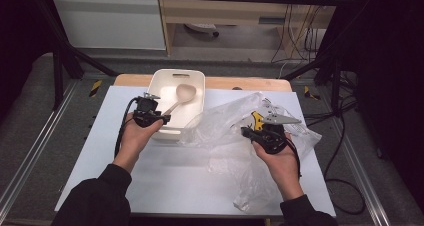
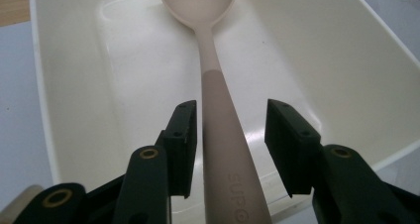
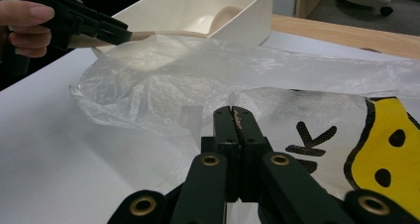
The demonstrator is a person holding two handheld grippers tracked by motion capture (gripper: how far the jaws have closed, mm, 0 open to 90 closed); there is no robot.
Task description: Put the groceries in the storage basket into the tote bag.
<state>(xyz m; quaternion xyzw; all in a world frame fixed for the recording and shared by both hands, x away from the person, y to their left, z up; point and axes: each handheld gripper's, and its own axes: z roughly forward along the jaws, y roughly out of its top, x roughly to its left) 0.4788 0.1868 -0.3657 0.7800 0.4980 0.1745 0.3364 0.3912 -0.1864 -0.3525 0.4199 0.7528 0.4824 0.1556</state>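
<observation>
Black jaws of the left gripper [image 2: 230,144] rise from the bottom of the left gripper view, one on each side of the ladle [image 2: 218,110] handle. Its left pad lies just beside or against the handle, while a gap shows between the handle and the right pad; the jaws stand spread and do not yet pinch it. That ladle lies in the cream tub [image 2: 74,85], bowl toward the far wall, handle slanting out over the near rim. From the high view the left gripper [image 1: 162,118] sits at the near rim of the tub [image 1: 195,78], with the ladle [image 1: 182,96] running up from it.

Over on the right, the right gripper [image 3: 236,116] has its jaws pressed together, with a fold of the clear bag [image 3: 163,80] apparently caught between the pads; how much film is gripped I cannot tell. A yellow print with black marks shows on the bag at the right of that view. From above, the right gripper [image 1: 248,131] rests on the crumpled bag [image 1: 225,121], which spreads over the white table [image 1: 100,151] just right of the tub.
</observation>
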